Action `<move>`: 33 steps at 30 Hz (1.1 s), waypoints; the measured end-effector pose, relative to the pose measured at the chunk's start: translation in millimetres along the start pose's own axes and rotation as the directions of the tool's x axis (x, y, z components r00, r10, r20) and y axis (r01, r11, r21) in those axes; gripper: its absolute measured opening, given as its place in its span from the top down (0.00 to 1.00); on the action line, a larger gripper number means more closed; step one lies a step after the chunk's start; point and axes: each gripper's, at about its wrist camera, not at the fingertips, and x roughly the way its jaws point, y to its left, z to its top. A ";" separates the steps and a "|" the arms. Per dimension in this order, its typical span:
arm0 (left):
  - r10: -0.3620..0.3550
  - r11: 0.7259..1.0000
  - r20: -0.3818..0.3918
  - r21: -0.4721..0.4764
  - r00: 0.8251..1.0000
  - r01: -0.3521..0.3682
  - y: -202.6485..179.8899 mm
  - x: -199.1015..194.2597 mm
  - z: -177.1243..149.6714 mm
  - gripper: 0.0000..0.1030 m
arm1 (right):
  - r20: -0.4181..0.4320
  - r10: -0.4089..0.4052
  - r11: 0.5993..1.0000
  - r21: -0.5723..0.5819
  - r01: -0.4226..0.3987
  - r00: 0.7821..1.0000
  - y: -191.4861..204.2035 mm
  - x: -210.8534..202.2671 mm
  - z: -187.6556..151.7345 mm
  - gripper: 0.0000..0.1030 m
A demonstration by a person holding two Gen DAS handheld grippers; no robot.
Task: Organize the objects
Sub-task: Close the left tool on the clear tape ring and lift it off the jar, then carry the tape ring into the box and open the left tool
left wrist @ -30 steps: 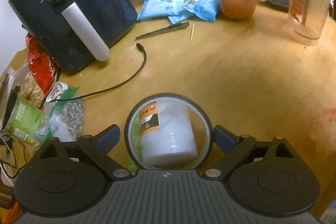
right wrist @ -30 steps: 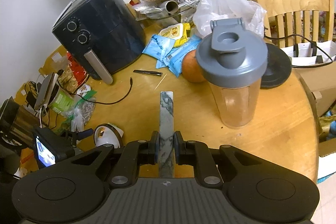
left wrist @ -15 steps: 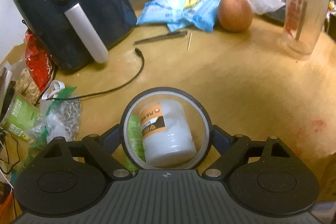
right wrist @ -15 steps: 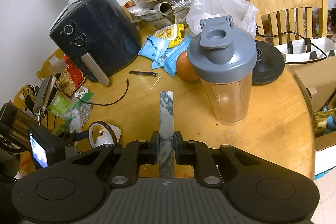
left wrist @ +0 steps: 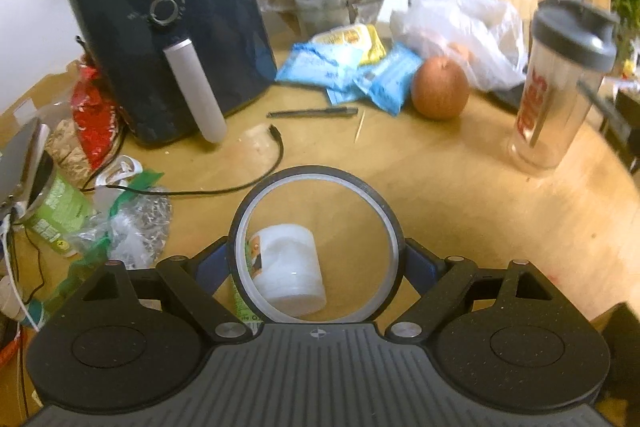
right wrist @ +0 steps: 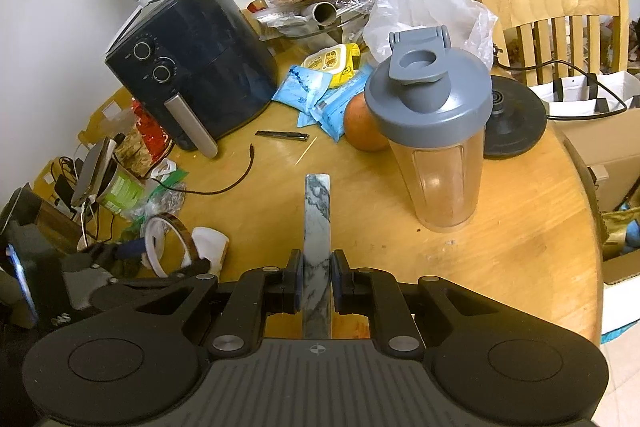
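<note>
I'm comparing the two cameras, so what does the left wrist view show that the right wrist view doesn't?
Left wrist only: the table seen through the tape ring held in the left gripper, and red lettering on the shaker.
Right wrist only: the marble strip clamped in the right gripper, a chair, a black disc.
Both: air fryer, orange, blue packets, white jar.

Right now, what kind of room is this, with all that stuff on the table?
Probably a home kitchen or dining corner. A black air fryer with two dials stands on a round wooden table, beside an orange fruit and snack packets, and a wooden slat-back chair is pulled up behind it.
</note>
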 end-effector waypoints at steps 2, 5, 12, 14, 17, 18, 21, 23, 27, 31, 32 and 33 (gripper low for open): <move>0.006 1.000 0.011 -0.016 1.000 -0.006 0.5 -9.1 1.7 0.14 | -0.001 0.003 1.000 -0.003 -0.003 1.000 -0.3 -1.3 -1.0 0.84; 0.010 0.999 0.020 -0.050 1.000 -0.009 2.8 -22.2 3.8 0.14 | -0.002 0.008 1.000 -0.004 -0.008 1.000 -0.5 -3.2 -2.2 0.84; -0.001 0.993 0.024 -0.121 1.000 0.004 7.2 -48.2 2.5 0.14 | -0.002 0.029 0.999 -0.014 -0.029 1.000 -0.2 -7.9 -4.0 0.84; -0.006 0.990 0.023 -0.141 1.000 0.009 8.6 -54.0 1.1 0.14 | -0.002 0.035 0.999 -0.017 -0.035 0.999 -0.1 -9.4 -5.0 0.84; -0.012 0.986 0.017 -0.168 1.000 0.015 9.6 -62.9 -3.3 0.14 | -0.007 0.045 0.999 -0.022 -0.045 0.999 0.9 -10.8 -6.8 0.84; -0.016 0.984 0.014 -0.177 1.000 0.019 9.8 -65.3 -4.9 0.14 | -0.009 0.048 0.999 -0.024 -0.048 0.999 1.1 -11.0 -7.3 0.84; -0.037 0.979 -0.003 -0.202 0.999 0.036 11.4 -72.4 -10.4 0.14 | -0.012 0.060 0.998 -0.031 -0.060 0.998 2.6 -11.8 -9.2 0.84; -0.050 0.976 -0.014 -0.215 0.999 0.045 11.9 -77.1 -13.9 0.14 | -0.015 0.067 0.997 -0.036 -0.068 0.998 3.8 -12.6 -10.2 0.84; -0.072 0.967 -0.037 -0.246 0.997 0.060 13.0 -85.8 -22.5 0.14 | -0.019 0.083 0.995 -0.050 -0.083 0.996 6.0 -15.1 -11.7 0.84; -0.101 0.960 -0.052 -0.266 0.994 0.083 10.8 -93.5 -31.6 0.14 | -0.025 0.096 0.993 -0.063 -0.097 0.995 9.2 -17.2 -12.9 0.84; -0.107 0.959 -0.056 -0.270 0.993 0.088 9.8 -95.3 -34.1 0.14 | -0.028 0.099 0.993 -0.066 -0.101 0.995 9.9 -17.5 -13.5 0.84; -0.116 0.956 -0.061 -0.276 0.991 0.095 8.1 -97.3 -36.8 0.14 | -0.030 0.102 0.992 -0.068 -0.103 0.994 10.1 -17.9 -13.9 0.84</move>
